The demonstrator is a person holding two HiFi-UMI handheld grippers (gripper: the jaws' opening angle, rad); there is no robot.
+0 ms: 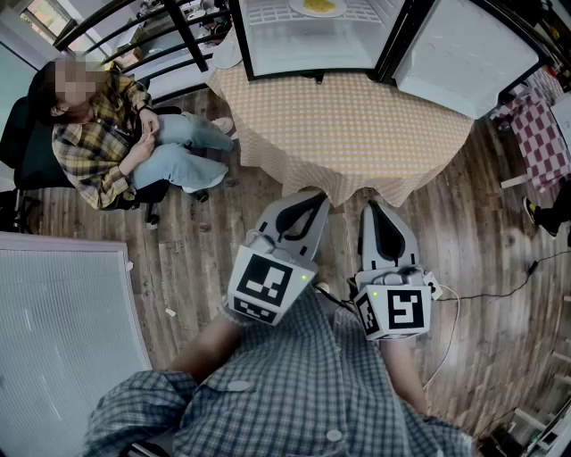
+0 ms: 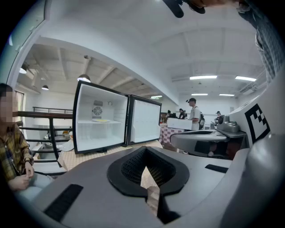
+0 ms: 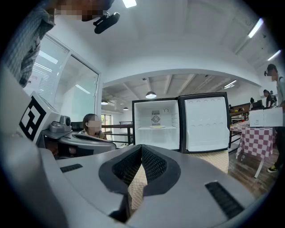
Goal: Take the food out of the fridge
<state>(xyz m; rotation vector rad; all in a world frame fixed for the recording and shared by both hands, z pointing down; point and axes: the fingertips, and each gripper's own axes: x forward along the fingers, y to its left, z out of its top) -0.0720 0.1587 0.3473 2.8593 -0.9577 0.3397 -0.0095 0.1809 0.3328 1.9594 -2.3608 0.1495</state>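
Note:
A small white fridge [image 1: 312,40] stands open on a round table with a tan checked cloth [image 1: 357,134]. On its upper shelf lies a plate of yellow food [image 1: 318,6], which also shows in the left gripper view as the plate [image 2: 101,120] and in the right gripper view as the plate [image 3: 156,127]. My left gripper [image 1: 312,203] and right gripper [image 1: 372,207] are held side by side close to my body, just short of the table's near edge. Both point at the fridge [image 2: 99,118] [image 3: 156,124] from well back. Each has its jaws shut with nothing between them.
The fridge door [image 1: 464,54] hangs open to the right. A person in a plaid shirt [image 1: 98,143] sits on a chair left of the table. A white panel [image 1: 62,312] stands at lower left, a red checked table [image 1: 544,125] at right, a cable [image 1: 482,290] on the wooden floor.

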